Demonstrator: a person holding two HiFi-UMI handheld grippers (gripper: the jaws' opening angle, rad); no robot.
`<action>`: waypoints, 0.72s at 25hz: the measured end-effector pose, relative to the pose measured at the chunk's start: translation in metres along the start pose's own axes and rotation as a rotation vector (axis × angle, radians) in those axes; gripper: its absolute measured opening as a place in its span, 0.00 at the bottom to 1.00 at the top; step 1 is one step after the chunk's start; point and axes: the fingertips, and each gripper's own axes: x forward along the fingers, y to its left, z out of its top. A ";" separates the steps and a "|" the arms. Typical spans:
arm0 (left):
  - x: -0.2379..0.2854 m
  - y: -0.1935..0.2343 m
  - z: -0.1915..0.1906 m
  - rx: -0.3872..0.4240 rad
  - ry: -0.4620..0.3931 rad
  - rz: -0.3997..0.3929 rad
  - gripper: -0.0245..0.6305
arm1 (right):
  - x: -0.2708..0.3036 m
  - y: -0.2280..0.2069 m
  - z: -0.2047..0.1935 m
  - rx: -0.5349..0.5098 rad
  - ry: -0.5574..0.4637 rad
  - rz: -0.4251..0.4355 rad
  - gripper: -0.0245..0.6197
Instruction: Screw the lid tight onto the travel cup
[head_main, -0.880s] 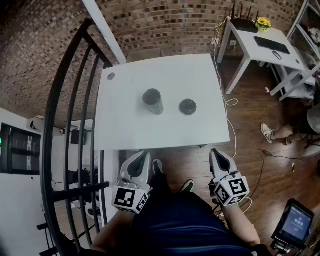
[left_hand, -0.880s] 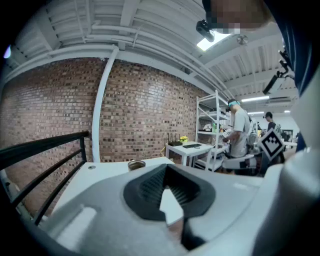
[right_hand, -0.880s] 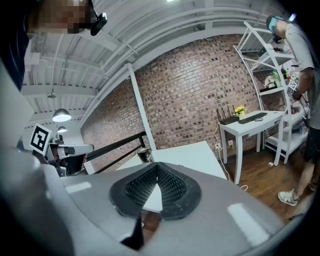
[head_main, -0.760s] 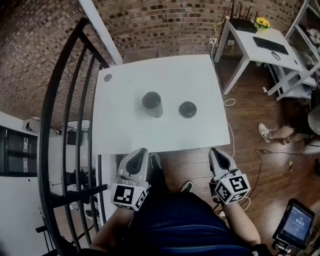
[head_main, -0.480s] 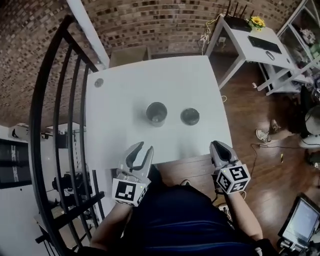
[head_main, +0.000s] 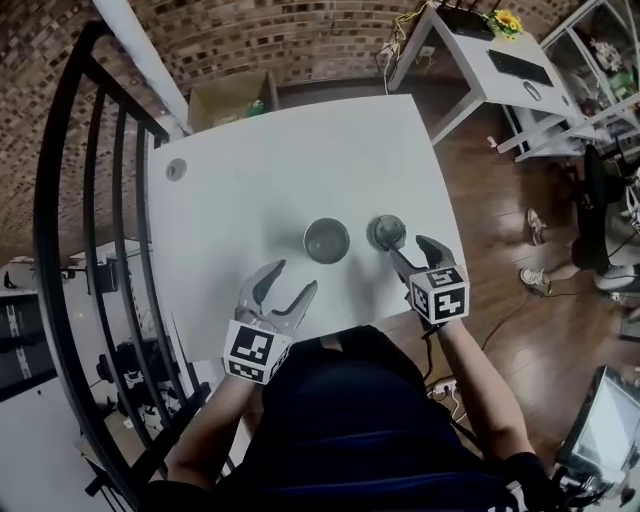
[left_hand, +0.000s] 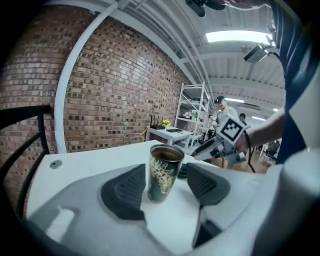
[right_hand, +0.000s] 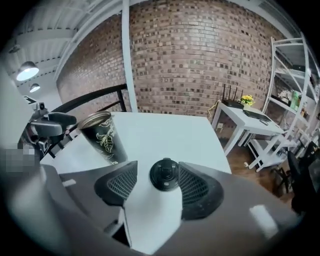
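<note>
1. Your left gripper (head_main: 293, 277) sits low over the near part of the white rectangular table (head_main: 250, 150). The forearm reaches forward and the jaws angle right, towards the dark metal travel cup with a pale leaf pattern (left_hand: 162, 172).
2. Its jaws stand wide apart and grip nothing. The cup stands upright and open-topped just ahead of the tips, in line with the gap.
3. Your right gripper (head_main: 406, 245) is stretched further forward, arm nearly straight, marker cube facing up.
4. Its jaws are parted. The round black lid (right_hand: 164, 175) lies flat on the table between the pads, unclamped, with a clear gap at the left pad.
5. The lid lies just right of the cup, not touching it.
6. Half a second earlier, both grippers hung back at the table's near edge. Both are now over the table, and the right one has reached the lid. Cup and lid have kept their places
</note>
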 end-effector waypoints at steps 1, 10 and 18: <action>0.002 0.000 -0.001 0.002 0.013 0.008 0.44 | 0.010 -0.001 0.001 -0.012 0.022 0.008 0.45; 0.012 0.001 -0.004 0.006 0.033 0.116 0.49 | 0.071 0.002 0.000 -0.109 0.151 0.097 0.59; 0.010 0.001 -0.004 -0.022 -0.001 0.161 0.48 | 0.100 -0.015 -0.041 -0.233 0.349 0.092 0.61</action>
